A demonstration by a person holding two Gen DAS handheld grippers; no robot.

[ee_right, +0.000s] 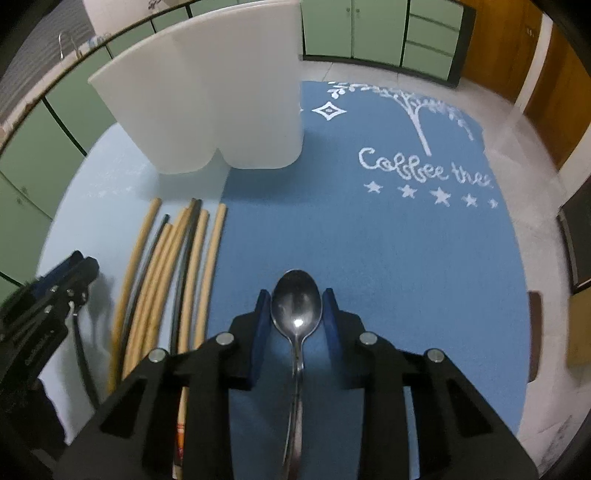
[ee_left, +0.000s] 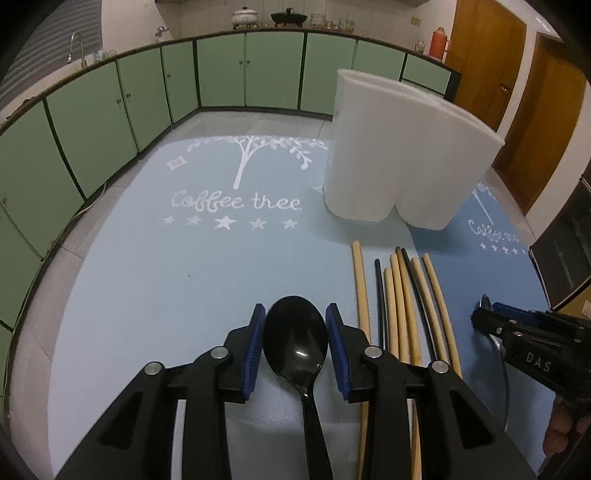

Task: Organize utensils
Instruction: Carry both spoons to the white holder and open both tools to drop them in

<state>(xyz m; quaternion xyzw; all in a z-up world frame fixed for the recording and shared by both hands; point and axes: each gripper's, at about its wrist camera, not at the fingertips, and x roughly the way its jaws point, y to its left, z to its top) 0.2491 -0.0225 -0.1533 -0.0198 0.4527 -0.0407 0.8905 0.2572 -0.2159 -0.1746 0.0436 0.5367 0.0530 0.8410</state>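
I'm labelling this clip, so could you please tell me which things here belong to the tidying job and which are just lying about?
For the job: black spoon, metal spoon, chopsticks, white holder.
Lying about: blue mats, pots, red flask.

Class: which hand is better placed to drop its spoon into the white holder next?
Neither clearly. The left tongs grip the black spoon, the right tongs the metal spoon; the white holder stands just ahead of both.
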